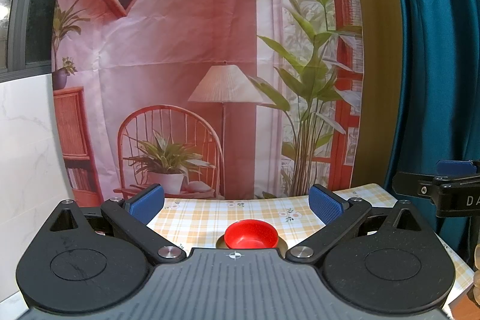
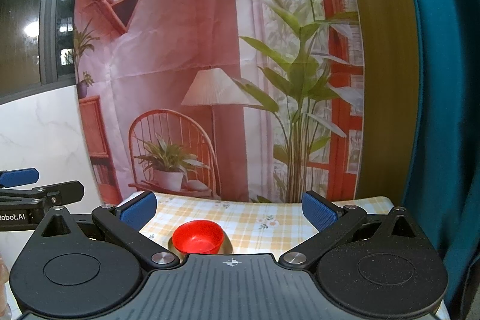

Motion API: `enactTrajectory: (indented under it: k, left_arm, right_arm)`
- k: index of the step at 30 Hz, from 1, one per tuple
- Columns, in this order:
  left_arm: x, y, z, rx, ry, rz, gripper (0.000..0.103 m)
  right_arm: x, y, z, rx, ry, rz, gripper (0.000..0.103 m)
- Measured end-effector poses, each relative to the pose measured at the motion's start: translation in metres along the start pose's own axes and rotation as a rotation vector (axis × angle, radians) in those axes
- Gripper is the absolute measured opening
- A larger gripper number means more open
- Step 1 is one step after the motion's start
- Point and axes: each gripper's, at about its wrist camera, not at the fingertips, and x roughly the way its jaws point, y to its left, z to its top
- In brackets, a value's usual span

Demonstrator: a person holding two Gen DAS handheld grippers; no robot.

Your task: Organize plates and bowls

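A small red bowl (image 1: 251, 236) stands upright on the yellow checked tablecloth (image 1: 210, 218), partly hidden by the gripper body. In the right wrist view the same red bowl (image 2: 198, 236) shows left of centre on the tablecloth (image 2: 270, 218). My left gripper (image 1: 236, 201) is open, held above the table with nothing between its blue pads. My right gripper (image 2: 228, 207) is open too and holds nothing. Each gripper shows at the edge of the other's view: the right gripper (image 1: 444, 185) and the left gripper (image 2: 33, 194). No plates are in view.
A printed fabric backdrop (image 1: 195, 65) with a chair, lamp and plants hangs right behind the table's far edge. A teal curtain (image 1: 435, 50) hangs at the right. A white marble wall (image 1: 27, 155) and a dark window (image 2: 30, 20) are at the left.
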Motion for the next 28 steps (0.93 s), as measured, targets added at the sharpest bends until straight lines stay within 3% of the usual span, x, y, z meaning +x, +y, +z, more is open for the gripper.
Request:
enactTrajectory:
  k: [28]
  left_arm:
    - [-0.0022, -0.0020, 0.0016, 0.003, -0.001, -0.004, 0.103]
  right_arm:
    - [0.0028, -0.0030, -0.0026, 0.000, 0.008, -0.001, 0.103]
